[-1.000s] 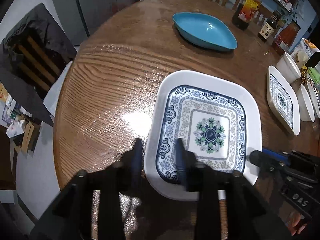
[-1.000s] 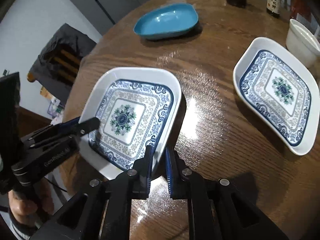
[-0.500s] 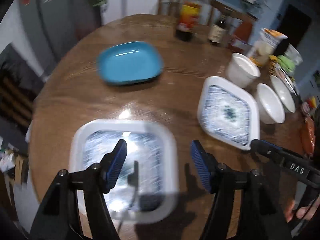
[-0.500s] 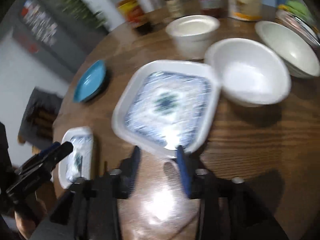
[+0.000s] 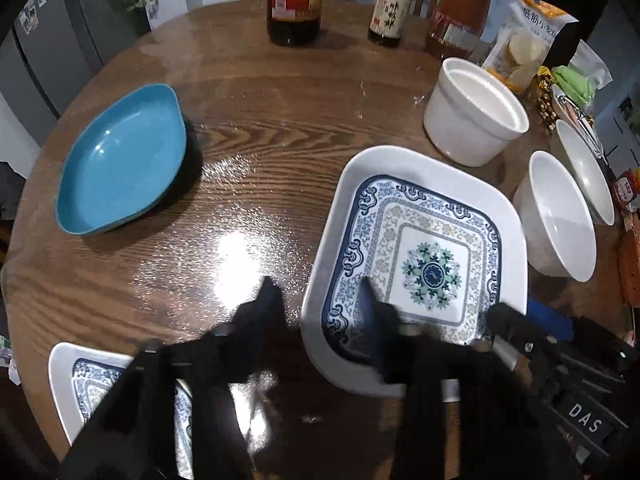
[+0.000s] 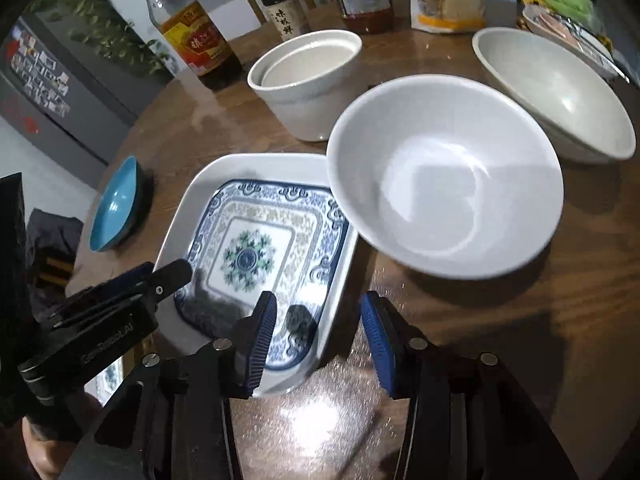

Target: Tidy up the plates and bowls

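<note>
A square white plate with a blue pattern (image 5: 432,248) lies right of the table's middle. My left gripper (image 5: 318,304) straddles its left rim with the jaws closing; the outer pad stands off the rim. My right gripper (image 6: 318,332) straddles the near right rim of the same plate (image 6: 256,240), jaws closing too, pads not pressing. A second patterned plate (image 5: 76,376) lies at the table's near left edge, partly hidden by my left gripper. A white bowl (image 6: 444,176) touches the first plate's far right corner.
A blue dish (image 5: 120,160) sits at the left. A white straight-sided pot (image 5: 472,112) and another white bowl (image 6: 560,92) stand behind. Bottles (image 5: 294,0) and snack packets (image 5: 524,48) line the round wooden table's (image 5: 248,128) far side.
Both grippers have left the first patterned plate at the table's left edge and moved right to the second one. Their jaws opened on the way and now narrow around its rims.
</note>
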### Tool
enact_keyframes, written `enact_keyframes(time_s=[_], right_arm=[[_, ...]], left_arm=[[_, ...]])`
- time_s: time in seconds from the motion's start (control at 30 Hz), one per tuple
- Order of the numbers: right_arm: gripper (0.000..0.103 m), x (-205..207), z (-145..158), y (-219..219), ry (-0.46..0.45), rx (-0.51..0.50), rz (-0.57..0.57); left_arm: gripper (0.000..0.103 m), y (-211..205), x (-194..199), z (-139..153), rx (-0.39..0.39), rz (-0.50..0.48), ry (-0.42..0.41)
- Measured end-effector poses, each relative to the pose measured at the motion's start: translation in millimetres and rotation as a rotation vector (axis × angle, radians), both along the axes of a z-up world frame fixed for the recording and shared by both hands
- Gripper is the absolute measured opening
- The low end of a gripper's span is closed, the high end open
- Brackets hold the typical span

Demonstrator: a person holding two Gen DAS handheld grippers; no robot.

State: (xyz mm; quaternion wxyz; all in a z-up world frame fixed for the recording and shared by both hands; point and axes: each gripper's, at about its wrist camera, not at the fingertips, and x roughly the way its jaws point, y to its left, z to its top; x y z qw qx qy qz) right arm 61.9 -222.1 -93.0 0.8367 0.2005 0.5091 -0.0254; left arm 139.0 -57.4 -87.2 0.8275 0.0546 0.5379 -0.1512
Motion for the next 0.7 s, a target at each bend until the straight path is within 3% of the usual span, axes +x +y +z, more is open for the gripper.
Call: enact_keyframes(time_s=[0.07,0.17,0.4,0.7], right_arm=[[0.018,4.1,-0.8,0.2,0.010,-0.010,0.014],[0.011,7.7,-0.1,0.8,0.013,-0.058,0.029],[0.011,0.7,25.2,17.2,-0.040,-0.045,0.109],[0.011,-6.4,60.9,79.0,-0.130,0.007,0.293]], left_arm=[[0.018,0.8,-1.0,1.4,-0.013,-0.007,-0.003],[0.017,3.2,-1.0,2.0,-0.004,0.000,-0.007],[0.016,25.4,-25.6,32.4,0.011,0.031,-0.082],[0.017,99.2,-65.4,67.6,0.011,0.219,-0.140]])
